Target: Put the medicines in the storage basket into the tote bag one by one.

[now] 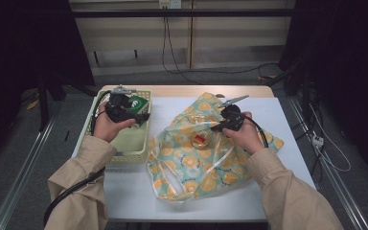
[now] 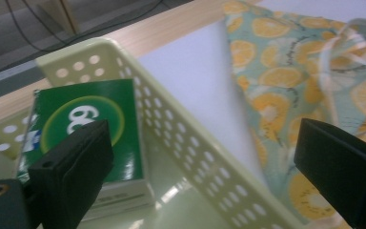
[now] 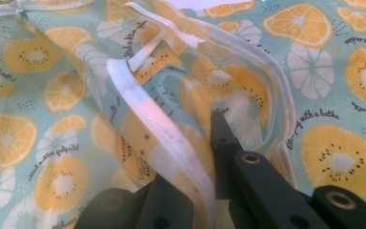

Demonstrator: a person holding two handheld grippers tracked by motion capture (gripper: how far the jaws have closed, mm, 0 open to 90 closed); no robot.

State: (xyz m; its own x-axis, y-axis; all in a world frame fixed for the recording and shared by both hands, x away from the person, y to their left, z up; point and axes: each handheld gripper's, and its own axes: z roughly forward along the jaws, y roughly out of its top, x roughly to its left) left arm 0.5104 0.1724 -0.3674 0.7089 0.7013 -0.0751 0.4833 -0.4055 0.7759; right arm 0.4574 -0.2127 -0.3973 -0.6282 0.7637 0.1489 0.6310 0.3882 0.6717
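Left gripper (image 1: pixel 141 116): jaws wide apart, empty, over the basket (image 1: pixel 124 155) at left of frame.
Right gripper (image 1: pixel 214 128): clamped on the bag's white rim.
Bag (image 1: pixel 206 167): centre, on the table (image 1: pixel 287 143).
Green box (image 2: pixel 93 119): in basket.

Dim room beyond the wooden table (image 1: pixel 187 91): grey floor (image 1: pixel 139 76), pale wall panels (image 1: pixel 124 33), trailing cables (image 1: pixel 172 57), perhaps dark curtains (image 1: pixel 24 43).

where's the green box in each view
High view: the green box lies at the far end of the basket, left of centre.
Left gripper view: lower left, behind the left tong, inside the basket.
Right gripper view: not in it.
Shared landmark: the fruit-print bag, in all three.
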